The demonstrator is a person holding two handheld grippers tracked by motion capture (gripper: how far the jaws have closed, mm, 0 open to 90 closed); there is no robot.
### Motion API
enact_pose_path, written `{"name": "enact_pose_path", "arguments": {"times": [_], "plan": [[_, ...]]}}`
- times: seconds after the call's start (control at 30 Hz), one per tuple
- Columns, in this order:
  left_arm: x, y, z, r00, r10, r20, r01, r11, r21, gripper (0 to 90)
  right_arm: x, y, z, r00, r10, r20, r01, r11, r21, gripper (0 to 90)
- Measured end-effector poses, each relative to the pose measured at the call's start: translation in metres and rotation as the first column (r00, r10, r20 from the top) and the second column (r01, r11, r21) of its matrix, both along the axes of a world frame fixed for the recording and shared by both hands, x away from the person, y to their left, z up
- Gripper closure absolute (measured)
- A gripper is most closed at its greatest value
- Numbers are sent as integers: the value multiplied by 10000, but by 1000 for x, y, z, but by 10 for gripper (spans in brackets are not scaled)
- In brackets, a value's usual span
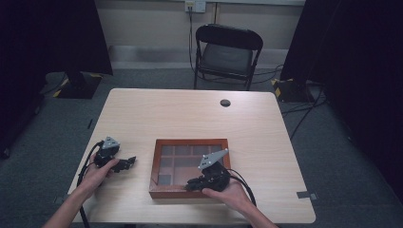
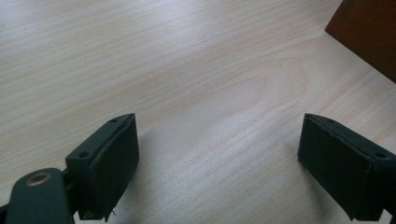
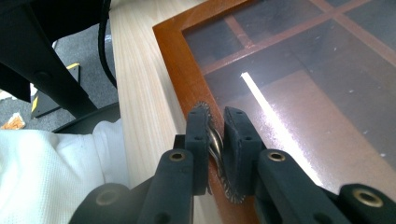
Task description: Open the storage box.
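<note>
Clamped between the right gripper's (image 3: pixel 215 140) fingers (image 3: pixel 198 133) is a small serrated metal piece (image 3: pixel 216 142) at the wooden box's (image 3: pixel 173 60) near rim. It looks thin, stiff, light and slippery, best pinched across its flat faces. Left gripper (image 2: pixel 219 158) fingers stand apart over the bare surface (image 2: pixel 187 70).

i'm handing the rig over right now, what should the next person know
Left gripper: open, jaws wide apart, holding nothing, resting on the table left of the box.
Right gripper: shut on a small metal knob at the near frame edge of the wooden box.
The box sits near the front of the table; its glass lid looks closed over the compartments.
Done: knob gripped. Left: probably lifting the lid; the left gripper could steady the box.
</note>
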State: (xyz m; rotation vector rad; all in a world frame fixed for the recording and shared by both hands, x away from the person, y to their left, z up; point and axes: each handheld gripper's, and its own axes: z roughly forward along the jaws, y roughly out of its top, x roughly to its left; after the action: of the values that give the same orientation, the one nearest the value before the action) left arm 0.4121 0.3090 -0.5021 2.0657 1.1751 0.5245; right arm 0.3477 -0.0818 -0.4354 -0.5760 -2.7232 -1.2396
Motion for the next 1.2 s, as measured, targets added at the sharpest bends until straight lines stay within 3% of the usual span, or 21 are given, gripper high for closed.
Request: {"name": "enact_pose_path", "arguments": {"times": [0.2, 0.33, 0.4, 0.73, 1.2], "plan": [[0, 0, 0, 10000, 9, -25, -9, 10000, -33, 120, -1, 0, 0, 9999, 42, 113, -42, 10000, -8, 808], [0, 0, 0, 10000, 12, -25, -13, 10000, -47, 120, -1, -2, -2, 9999, -91, -82, 93, 9997, 217, 810], [0, 0, 0, 10000, -4, -11, 4, 10000, 2, 120, -1, 0, 0, 10000, -69, -5, 69, 10000, 4, 812], [0, 0, 0, 10000, -11, -12, 11, 10000, 14, 120, 0, 1, 4, 9998, -78, -163, 77, 9999, -97, 813], [0, 0, 0, 10000, -11, -8, 11, 10000, 4, 120, 2, -1, 21, 9998, -160, -94, 164, 9991, 403, 814]]}}
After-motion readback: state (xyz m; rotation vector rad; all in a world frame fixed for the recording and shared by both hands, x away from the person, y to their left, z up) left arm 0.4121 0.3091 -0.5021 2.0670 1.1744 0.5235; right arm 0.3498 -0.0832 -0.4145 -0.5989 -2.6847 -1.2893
